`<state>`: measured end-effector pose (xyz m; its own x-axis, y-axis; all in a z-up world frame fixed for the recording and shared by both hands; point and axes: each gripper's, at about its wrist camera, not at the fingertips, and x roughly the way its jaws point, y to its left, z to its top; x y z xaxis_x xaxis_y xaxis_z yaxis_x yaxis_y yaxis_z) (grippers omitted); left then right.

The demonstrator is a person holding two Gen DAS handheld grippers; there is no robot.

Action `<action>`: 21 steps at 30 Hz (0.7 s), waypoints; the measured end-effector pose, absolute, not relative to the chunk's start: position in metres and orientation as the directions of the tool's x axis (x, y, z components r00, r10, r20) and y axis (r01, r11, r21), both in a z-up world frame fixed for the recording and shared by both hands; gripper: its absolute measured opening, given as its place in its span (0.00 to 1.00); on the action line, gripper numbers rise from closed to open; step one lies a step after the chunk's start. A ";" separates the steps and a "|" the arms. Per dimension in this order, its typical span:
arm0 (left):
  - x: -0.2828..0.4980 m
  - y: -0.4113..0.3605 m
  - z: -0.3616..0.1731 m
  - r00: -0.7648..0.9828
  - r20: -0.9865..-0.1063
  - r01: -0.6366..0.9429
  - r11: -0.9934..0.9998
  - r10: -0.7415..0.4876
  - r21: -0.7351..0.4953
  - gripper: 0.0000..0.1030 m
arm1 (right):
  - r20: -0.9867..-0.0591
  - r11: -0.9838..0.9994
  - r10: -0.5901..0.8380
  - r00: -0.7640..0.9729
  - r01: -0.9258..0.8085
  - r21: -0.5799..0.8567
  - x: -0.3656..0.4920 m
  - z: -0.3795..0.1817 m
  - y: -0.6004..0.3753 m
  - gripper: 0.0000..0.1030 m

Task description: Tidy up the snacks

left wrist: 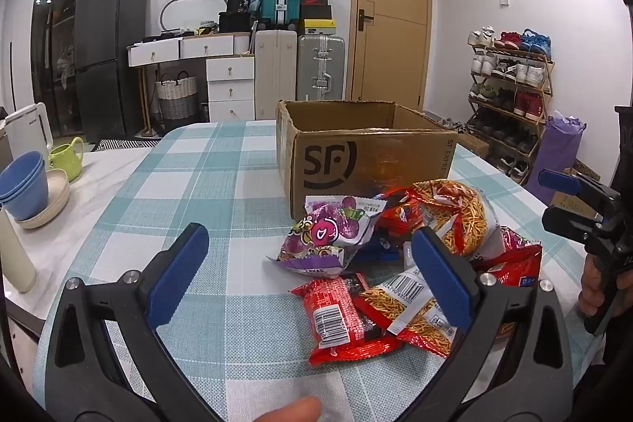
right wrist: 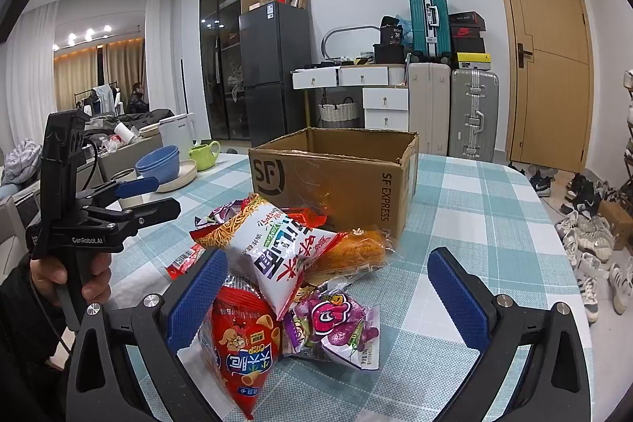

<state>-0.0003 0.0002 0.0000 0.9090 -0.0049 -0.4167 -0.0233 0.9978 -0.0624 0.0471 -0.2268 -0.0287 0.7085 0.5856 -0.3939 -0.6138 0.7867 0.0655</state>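
Left wrist view: the left gripper (left wrist: 312,271) hovers wide open, empty, over the checked table (left wrist: 190,184), the snack pile (left wrist: 395,256) just ahead and right, the cardboard box (left wrist: 368,153) beyond it.

Right wrist view: the right gripper (right wrist: 328,287) is spread wide too, holding nothing, with the red cone-snack bag (right wrist: 241,339) lying between its fingers, long axis running near to far. The right looks nearer.
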 end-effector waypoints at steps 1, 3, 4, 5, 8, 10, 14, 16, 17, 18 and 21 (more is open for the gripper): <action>0.000 0.000 0.000 0.909 -0.417 -0.021 0.998 -0.006 -0.062 0.99 | -0.394 0.787 0.585 0.709 -0.614 0.066 0.047 -0.029 -0.227 1.00; -0.001 0.000 0.000 0.909 -0.416 -0.022 0.998 -0.003 -0.057 0.99 | -0.394 0.787 0.586 0.709 -0.614 0.066 0.047 -0.029 -0.227 1.00; 0.000 0.000 0.000 0.907 -0.421 -0.023 0.998 0.000 -0.051 0.99 | -0.394 0.787 0.586 0.708 -0.614 0.066 0.047 -0.029 -0.227 1.00; 0.000 0.000 0.000 0.906 -0.424 -0.024 0.999 0.002 -0.047 0.99 | -0.394 0.787 0.586 0.708 -0.614 0.066 0.047 -0.028 -0.227 1.00; 0.000 -0.001 0.000 0.907 -0.421 -0.023 0.999 0.002 -0.044 0.99 | -0.394 0.787 0.586 0.708 -0.614 0.067 0.047 -0.029 -0.227 1.00; 0.000 -0.001 0.000 0.907 -0.421 -0.023 0.999 0.002 -0.044 0.99 | -0.393 0.787 0.586 0.708 -0.614 0.067 0.047 -0.029 -0.227 1.00; 0.000 -0.001 0.000 0.907 -0.422 -0.022 0.999 0.001 -0.044 0.99 | -0.393 0.787 0.586 0.709 -0.614 0.066 0.047 -0.028 -0.227 1.00; 0.000 -0.001 0.000 0.907 -0.422 -0.022 0.999 0.001 -0.044 0.99 | -0.393 0.787 0.586 0.709 -0.614 0.066 0.047 -0.028 -0.227 1.00; 0.000 -0.001 0.000 0.907 -0.422 -0.022 0.999 0.001 -0.044 0.99 | -0.393 0.787 0.586 0.709 -0.614 0.066 0.047 -0.028 -0.227 1.00; 0.000 -0.001 0.000 0.907 -0.422 -0.022 0.999 0.001 -0.044 0.99 | -0.393 0.786 0.586 0.708 -0.614 0.066 0.047 -0.028 -0.227 1.00; 0.000 -0.001 0.000 0.907 -0.422 -0.021 0.999 0.001 -0.044 0.99 | -0.393 0.787 0.586 0.709 -0.614 0.066 0.047 -0.028 -0.227 1.00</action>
<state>0.0000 -0.0006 0.0000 0.9067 0.0009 -0.4218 -0.0214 0.9988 -0.0438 0.0468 -0.2268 -0.0284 0.7087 0.5860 -0.3929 -0.6139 0.7866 0.0658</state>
